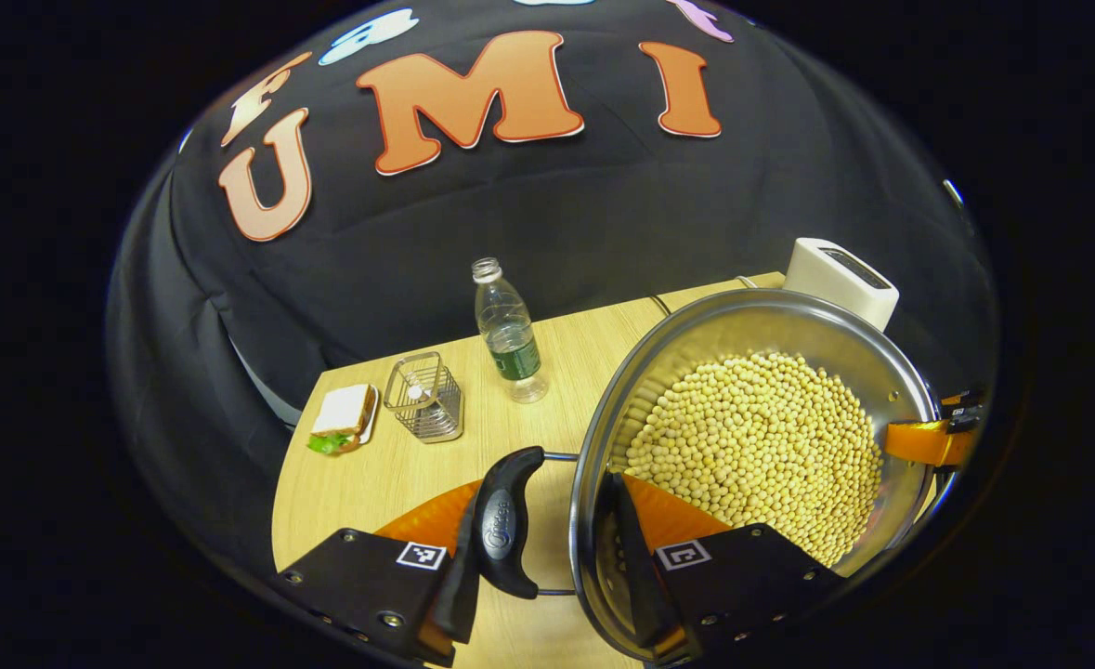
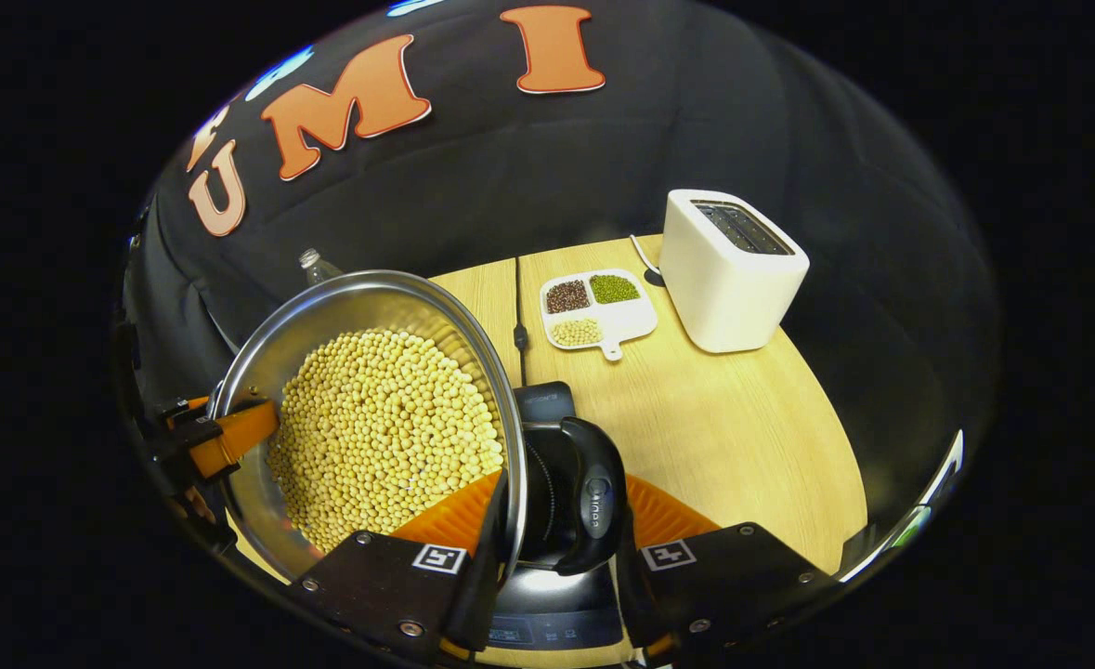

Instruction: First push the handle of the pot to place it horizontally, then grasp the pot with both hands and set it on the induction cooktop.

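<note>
A steel pot (image 1: 742, 316) full of yellow soybeans (image 1: 761, 446) is held from both sides. In the left gripper view, my left gripper (image 1: 547, 525) is shut on the pot's black side handle (image 1: 502, 525), with one finger outside the handle and the other inside the rim. My right gripper (image 1: 937, 437) shows at the far rim. In the right gripper view, my right gripper (image 2: 561, 520) is shut on the opposite black handle (image 2: 593, 502) of the pot (image 2: 361, 283). The black induction cooktop (image 2: 547, 604) lies right under that handle. I cannot tell whether the pot touches it.
On the wooden table (image 2: 742, 437) stand a white toaster (image 2: 731, 265) and a divided dish of beans (image 2: 598, 311), with a cable (image 2: 519, 325) beside them. Left of the pot are a water bottle (image 1: 508, 330), a wire holder (image 1: 424, 398) and a sandwich on a plate (image 1: 341, 418).
</note>
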### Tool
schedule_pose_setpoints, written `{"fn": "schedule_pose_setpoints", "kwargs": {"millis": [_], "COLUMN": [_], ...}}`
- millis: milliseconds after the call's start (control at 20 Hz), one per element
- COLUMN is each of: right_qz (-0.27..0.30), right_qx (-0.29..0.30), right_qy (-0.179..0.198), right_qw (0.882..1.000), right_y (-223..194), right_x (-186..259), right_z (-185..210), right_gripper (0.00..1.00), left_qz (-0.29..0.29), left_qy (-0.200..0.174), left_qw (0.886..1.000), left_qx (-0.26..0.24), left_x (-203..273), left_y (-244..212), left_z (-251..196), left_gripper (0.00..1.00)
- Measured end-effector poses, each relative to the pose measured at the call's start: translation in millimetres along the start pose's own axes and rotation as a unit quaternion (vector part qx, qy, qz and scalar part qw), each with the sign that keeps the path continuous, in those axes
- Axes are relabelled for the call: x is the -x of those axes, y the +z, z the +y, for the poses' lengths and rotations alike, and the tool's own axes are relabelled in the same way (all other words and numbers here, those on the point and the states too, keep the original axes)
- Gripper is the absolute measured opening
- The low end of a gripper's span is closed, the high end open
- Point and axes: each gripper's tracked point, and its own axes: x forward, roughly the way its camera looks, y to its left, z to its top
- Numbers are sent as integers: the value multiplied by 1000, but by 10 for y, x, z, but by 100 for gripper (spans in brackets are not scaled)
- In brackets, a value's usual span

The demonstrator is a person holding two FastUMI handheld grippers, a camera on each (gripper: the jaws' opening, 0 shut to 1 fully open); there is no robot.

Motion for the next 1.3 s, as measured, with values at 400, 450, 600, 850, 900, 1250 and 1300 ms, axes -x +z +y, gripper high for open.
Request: {"fn": "schedule_pose_setpoints", "kwargs": {"millis": [400,450,600,850,900,1250,1300], "right_qz": [21,24,33,48,50,54,61], "right_qx": [18,19,26,33,35,44,45], "right_qy": [7,7,5,4,5,2,3], "right_qw": [1000,1000,999,998,998,998,997], "right_y": [186,208,233,294,330,845,887], "right_x": [-31,-43,-100,-158,-155,75,99], "right_z": [-122,-147,-117,-82,-100,-289,-316], "right_gripper": [54,54,54,54,54,54,54], "left_qz": [20,23,35,53,57,90,93], "left_qy": [8,8,8,9,9,-3,-3], "left_qw": [1000,1000,999,998,998,994,994], "left_qx": [12,14,18,29,31,67,64], "left_x": [40,41,28,-9,-17,-13,-32], "left_y": [-4,1,-7,-46,-42,-63,-78], "left_z": [-18,-15,-31,-38,-50,-23,-18], "left_gripper": [66,66,66,66,66,67,67]}}
